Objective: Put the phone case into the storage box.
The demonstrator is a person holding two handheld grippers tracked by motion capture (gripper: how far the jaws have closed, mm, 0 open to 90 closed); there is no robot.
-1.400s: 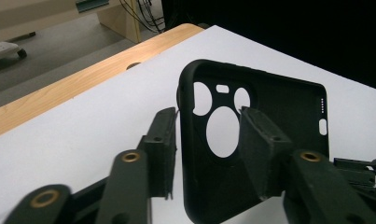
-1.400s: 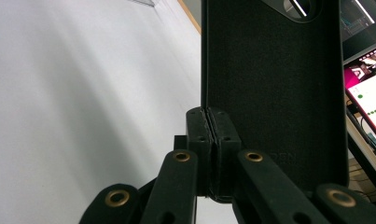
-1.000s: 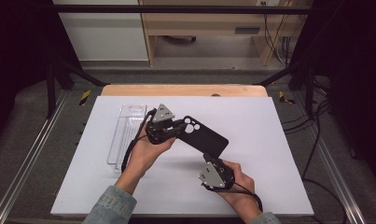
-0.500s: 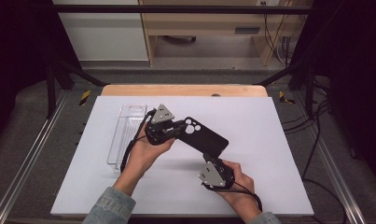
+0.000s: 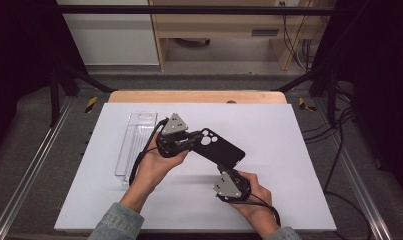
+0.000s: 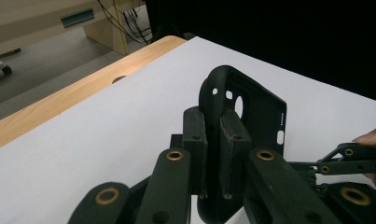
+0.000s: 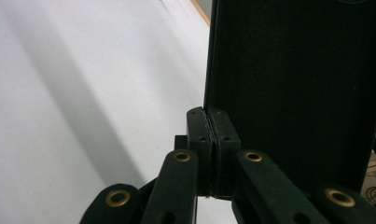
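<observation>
Beyond our left gripper point(image 5: 185, 142), on its far side from the work, the clear plastic rectangular tray point(image 5: 135, 145) lies flat on the white table point(image 5: 289, 150), and we cannot tell whether it holds anything. Our left gripper's fingers point(image 6: 235, 140) have just been closing and now pinch the camera-cutout end of the black soft phone case point(image 5: 220, 149), its wall clamped between them. Our right gripper point(image 5: 225, 172) has its fingers point(image 7: 198, 128) pressed together on the case's opposite end, so the case spans between the two grippers above the table.
</observation>
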